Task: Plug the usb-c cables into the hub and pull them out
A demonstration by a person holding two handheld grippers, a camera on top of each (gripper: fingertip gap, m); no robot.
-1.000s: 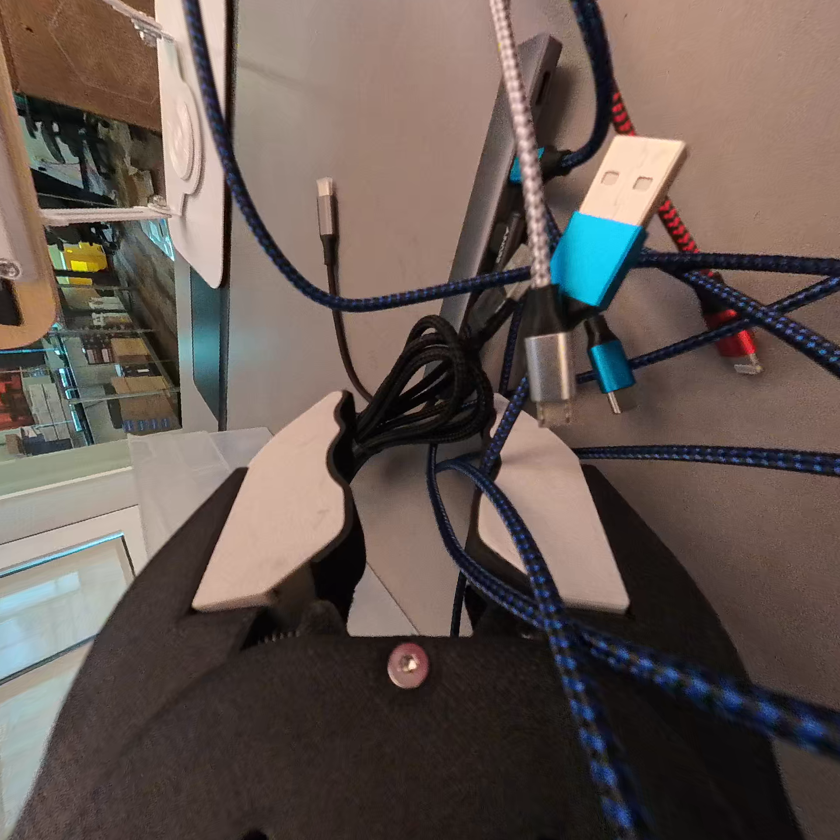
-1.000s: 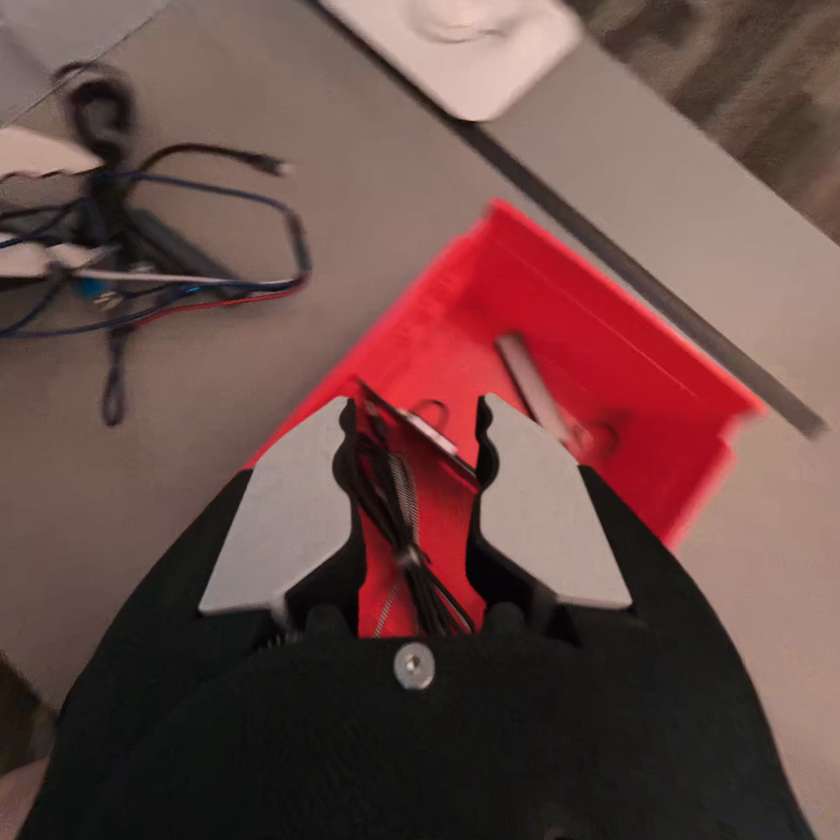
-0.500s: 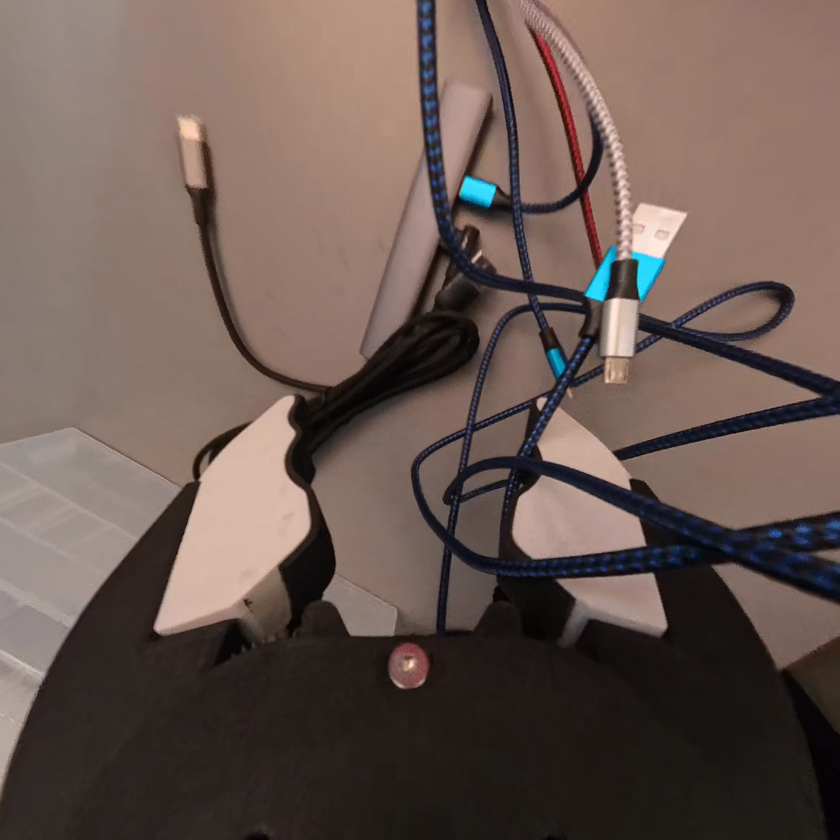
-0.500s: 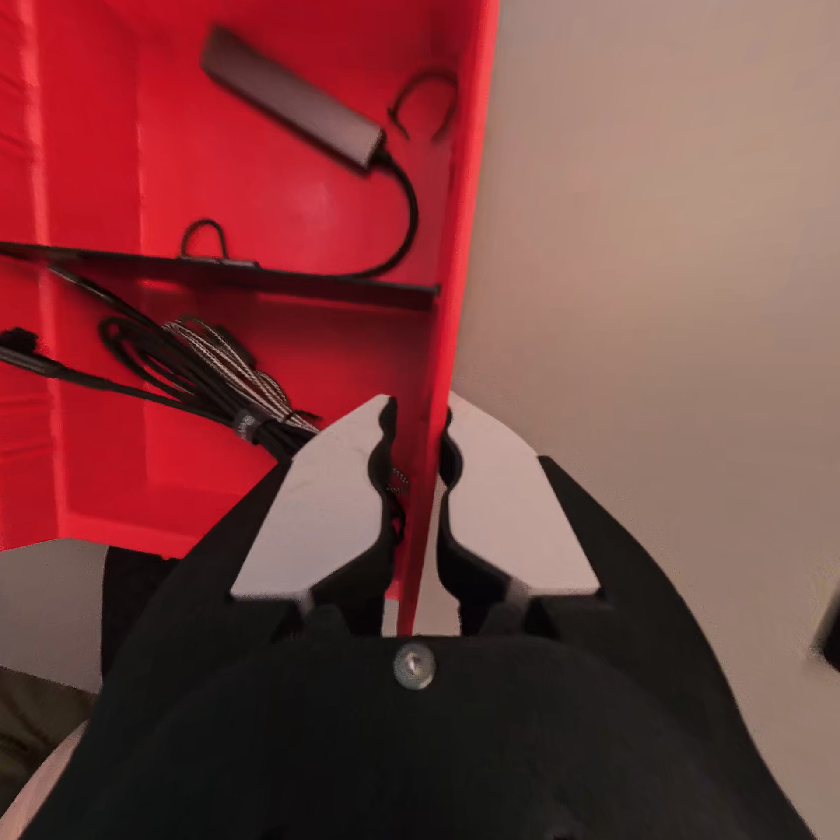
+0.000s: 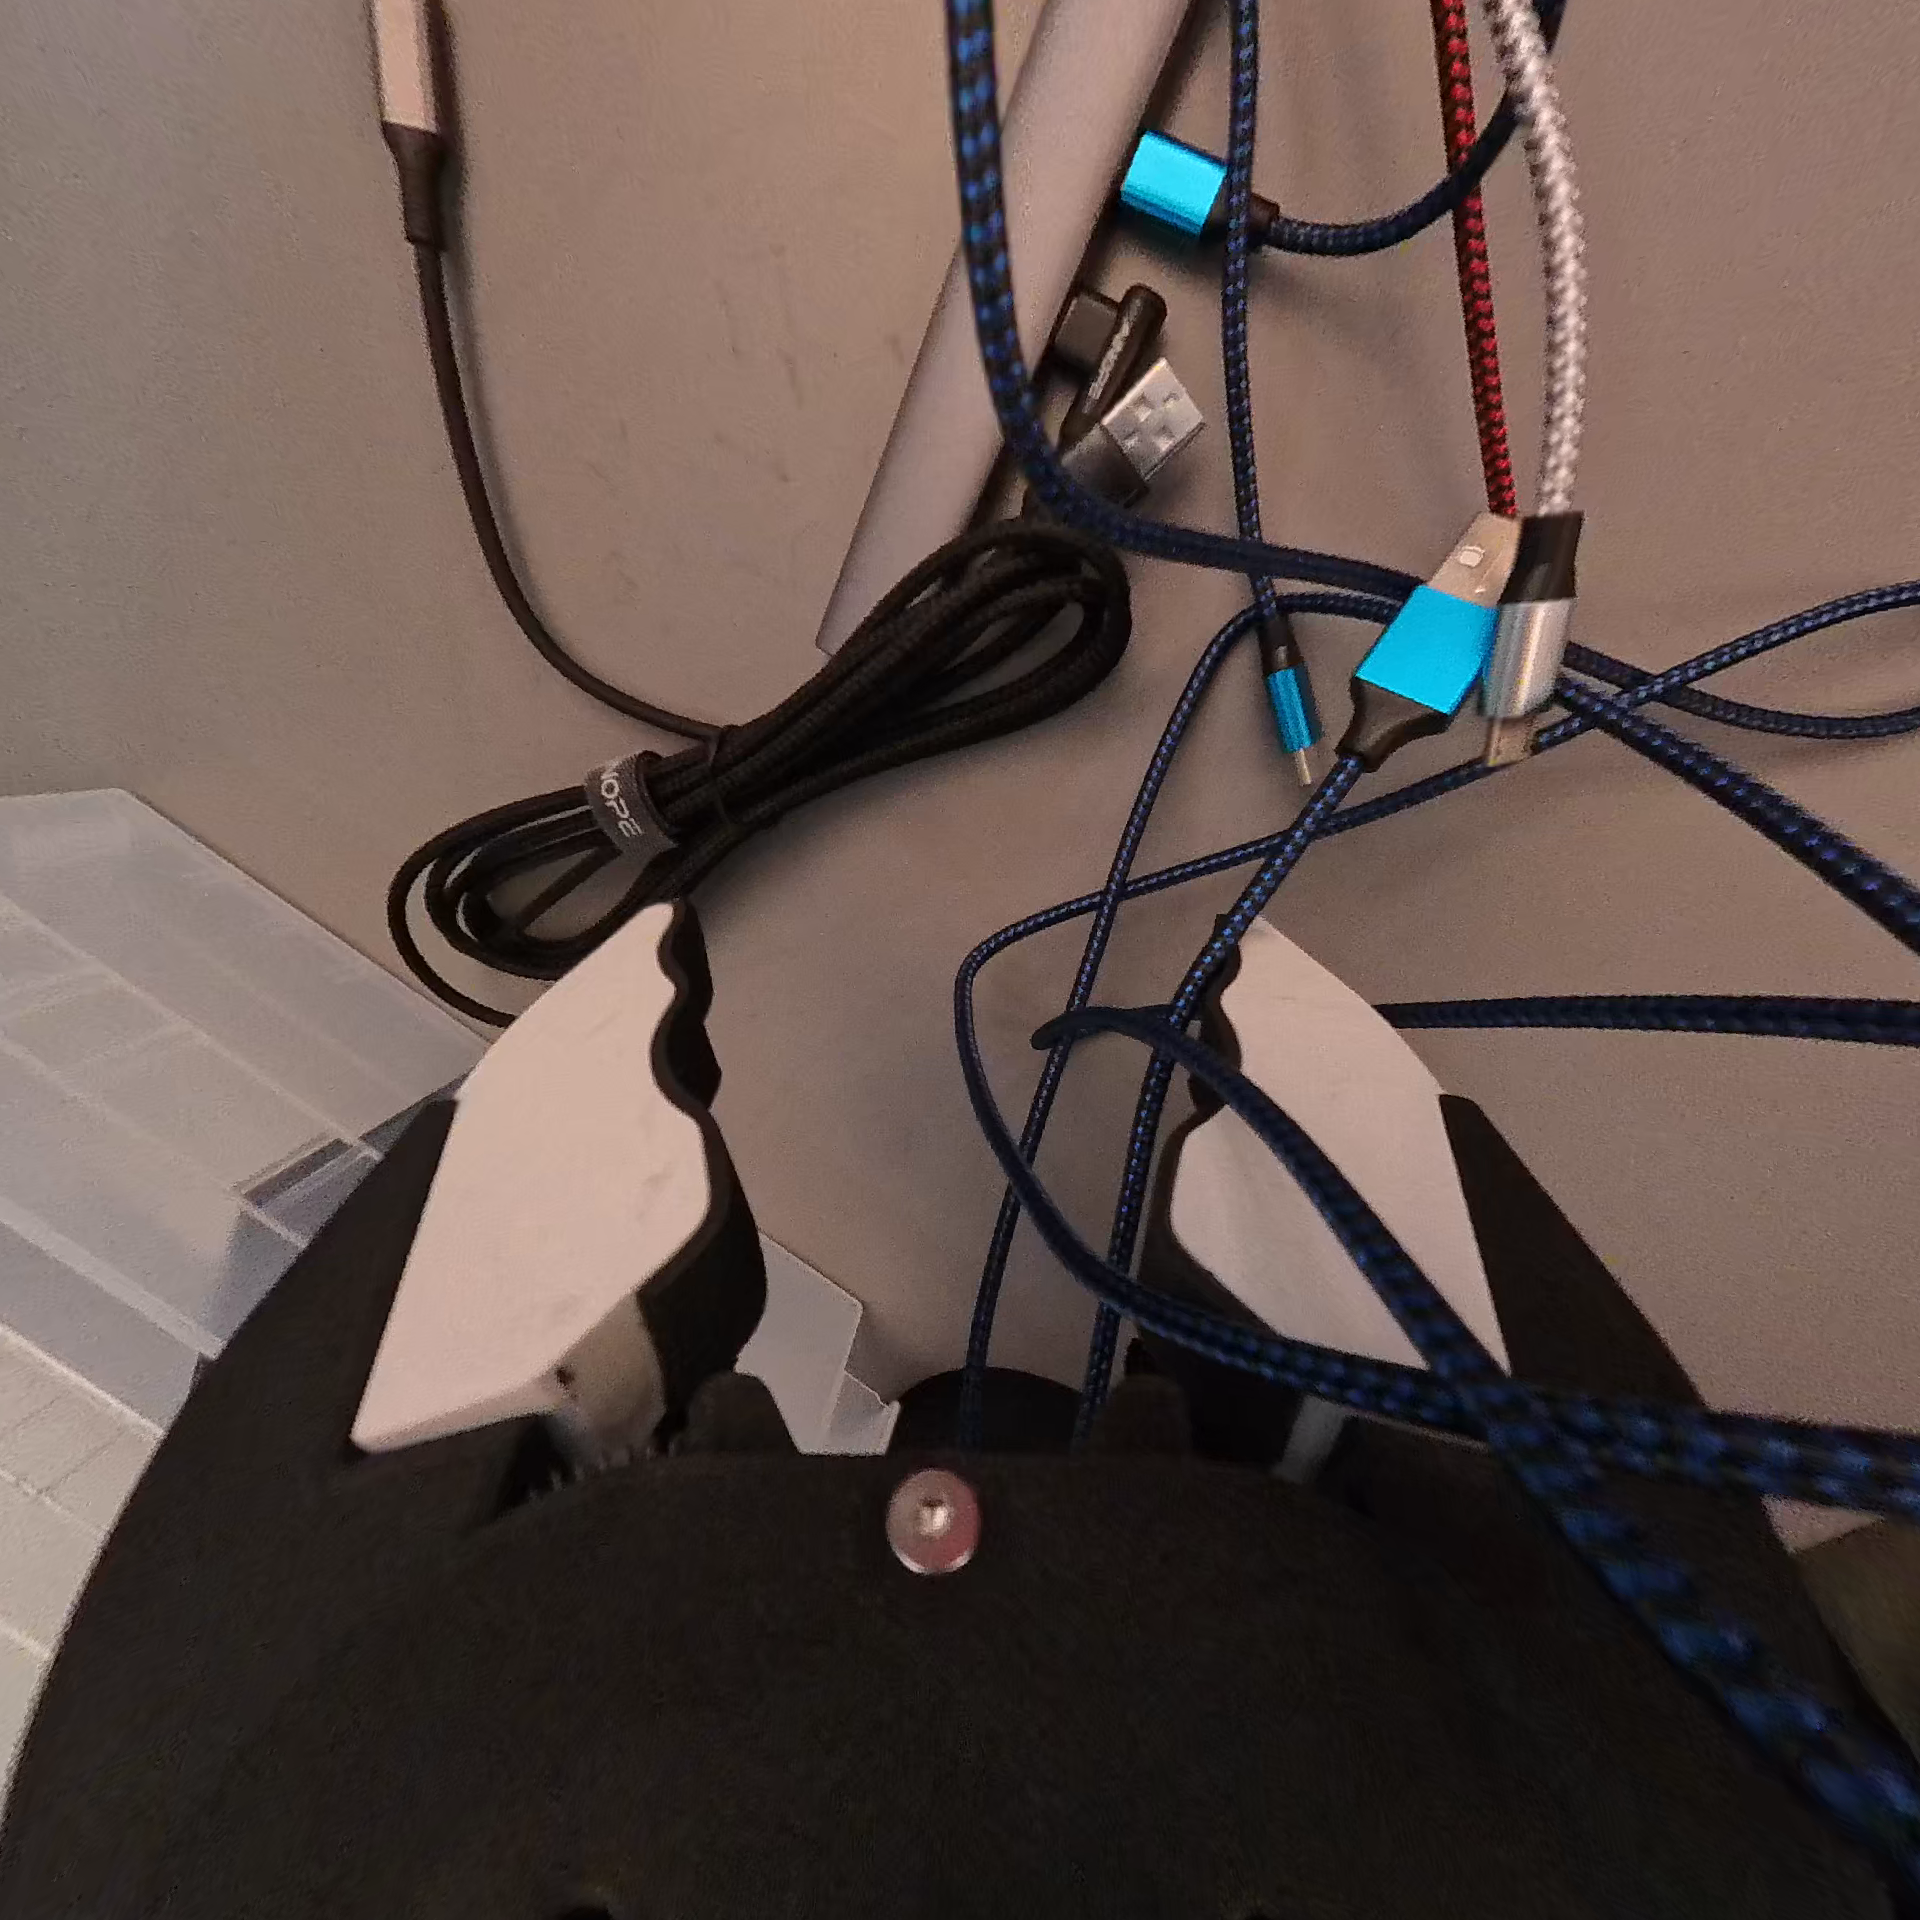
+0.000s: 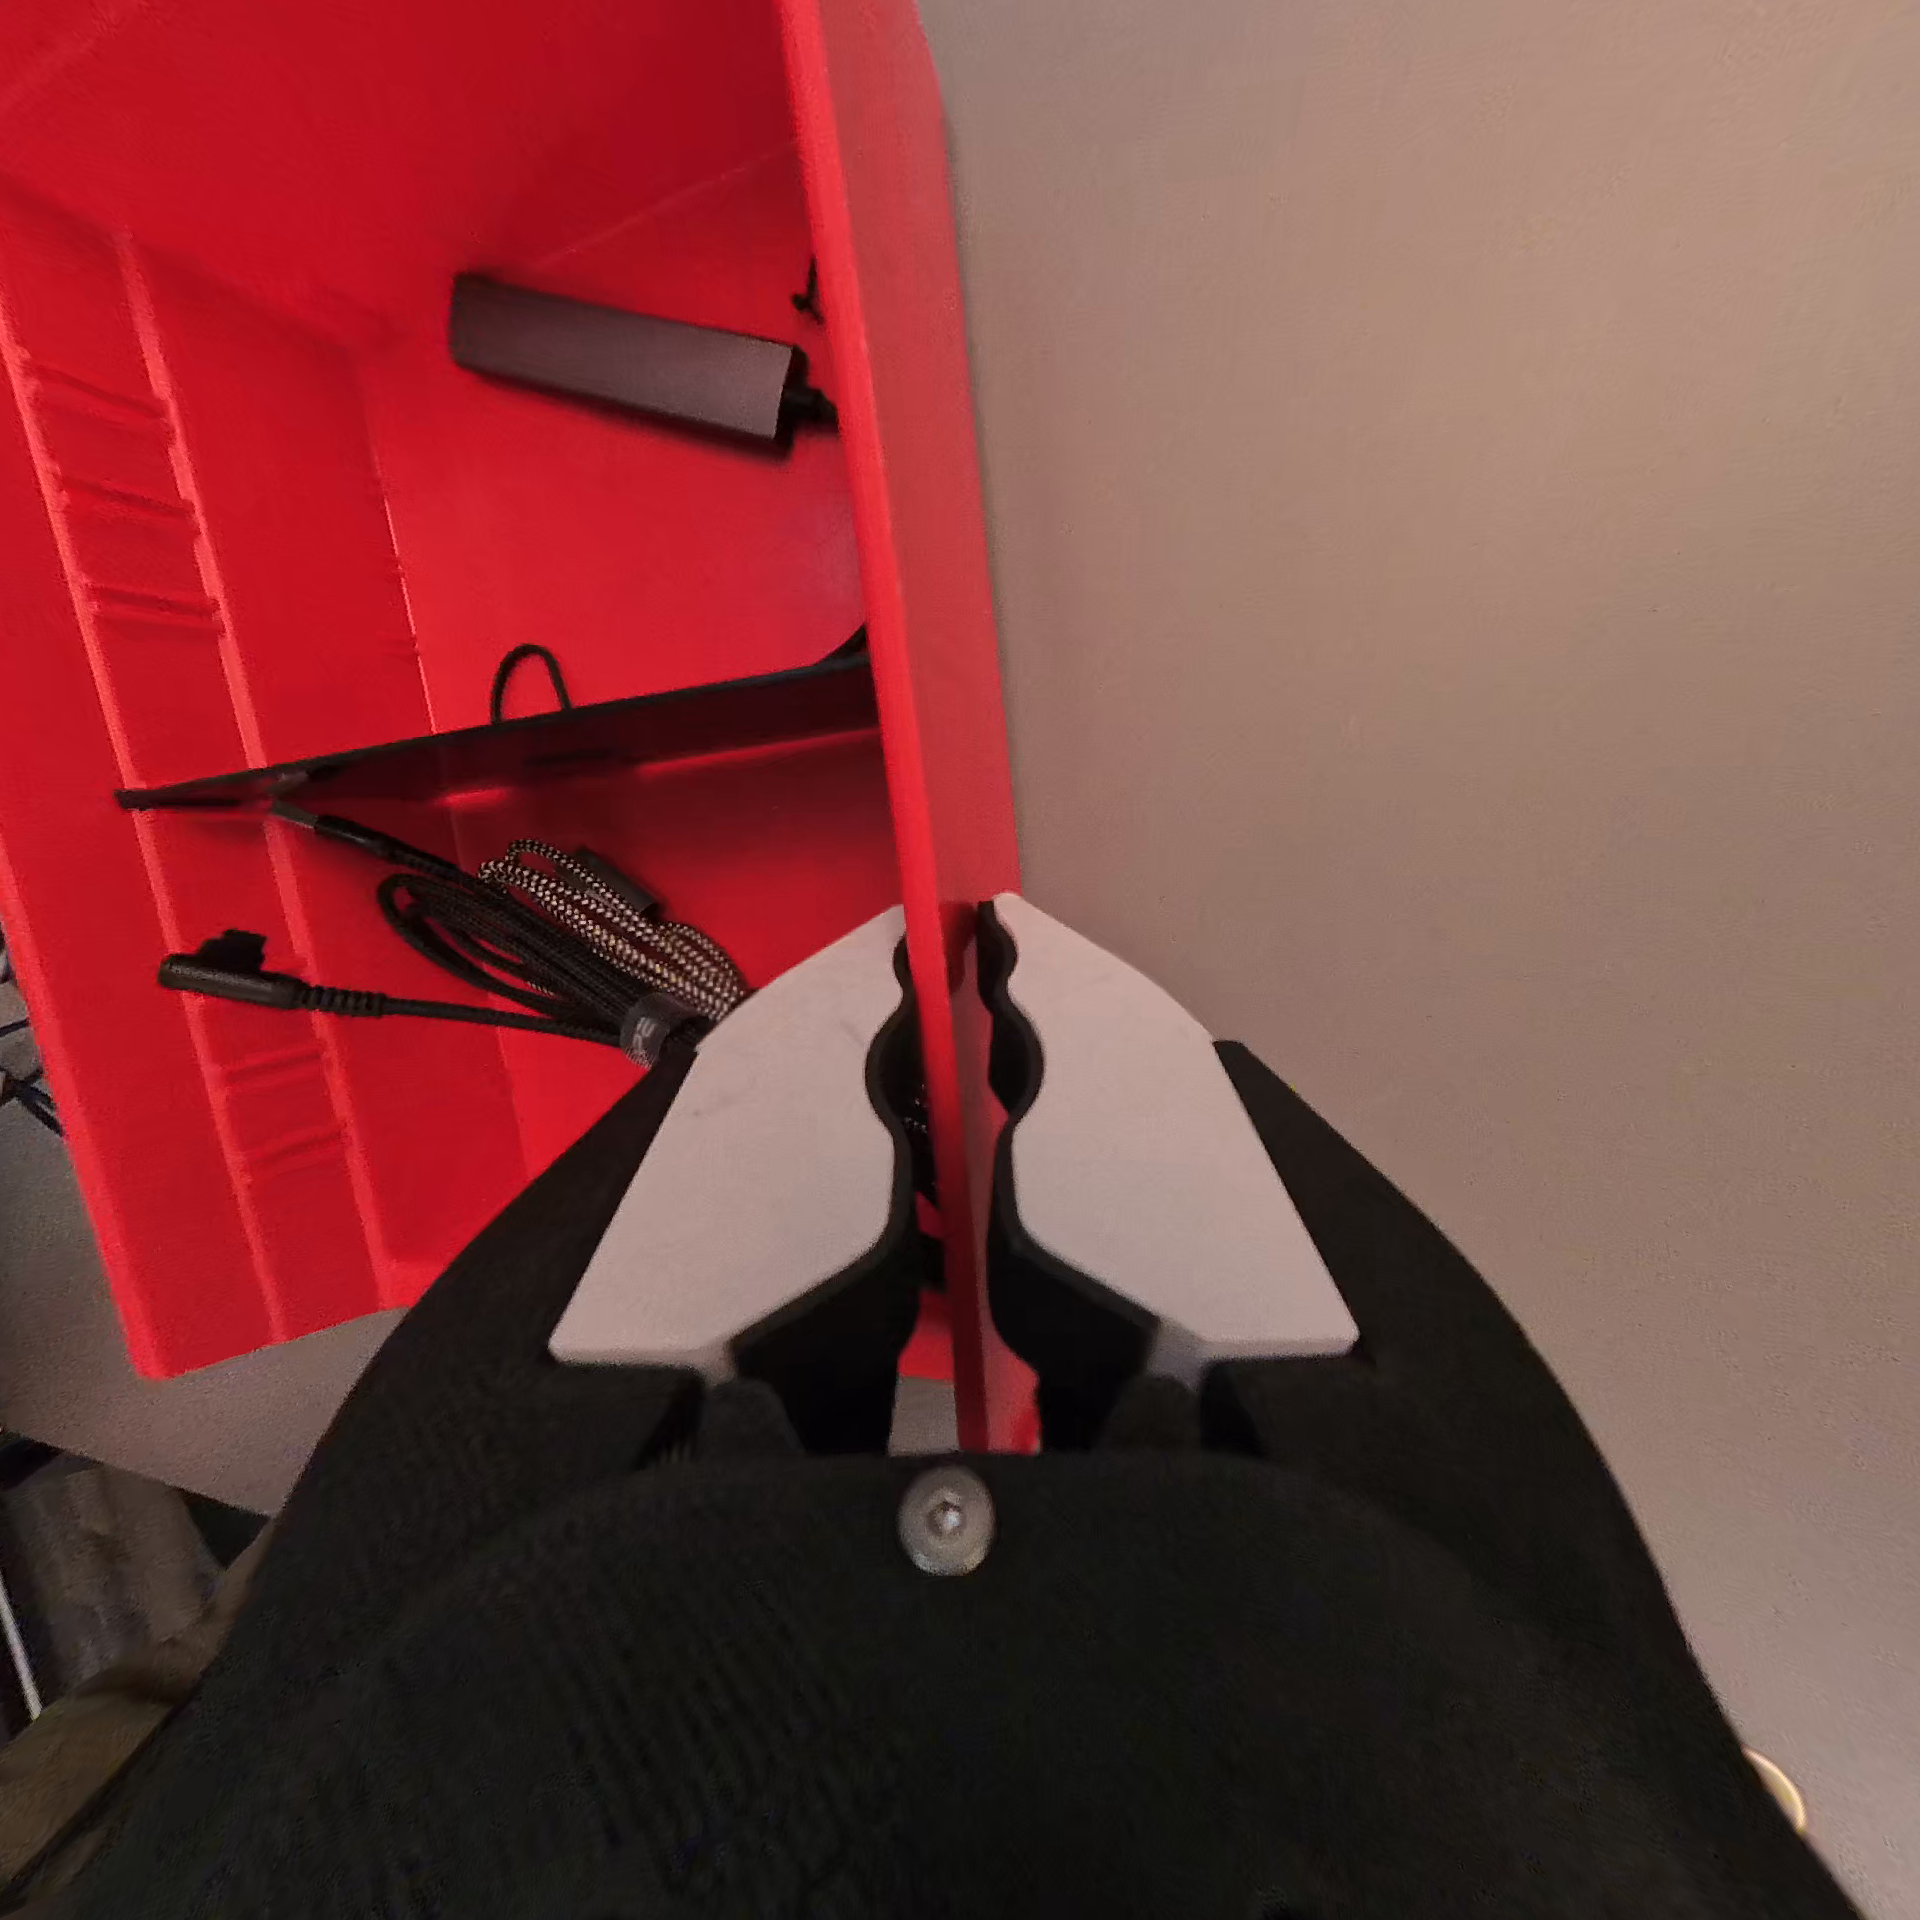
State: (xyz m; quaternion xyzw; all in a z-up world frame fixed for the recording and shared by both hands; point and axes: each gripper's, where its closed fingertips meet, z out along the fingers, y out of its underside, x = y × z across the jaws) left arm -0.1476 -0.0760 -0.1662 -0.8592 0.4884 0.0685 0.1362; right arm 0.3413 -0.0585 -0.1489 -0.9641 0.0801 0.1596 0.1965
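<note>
The right hand-held gripper (image 6: 940, 914) is pinching the red bin (image 6: 878, 499) wall; the left hand-held gripper (image 5: 951, 935) is gaping wide, blue braided cables (image 5: 1101, 1049) draping between its fingers.

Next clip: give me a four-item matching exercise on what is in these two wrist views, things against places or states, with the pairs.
Things:
1. right gripper
2. left gripper
3. black cable bundle
4. dark hub

States:
a. open, blue braided cables draped over it
b. lying in the red bin's far compartment
c. shut on the red bin's side wall
d. strapped, lying on the table

Pairs: 1-c, 2-a, 3-d, 4-b
</note>
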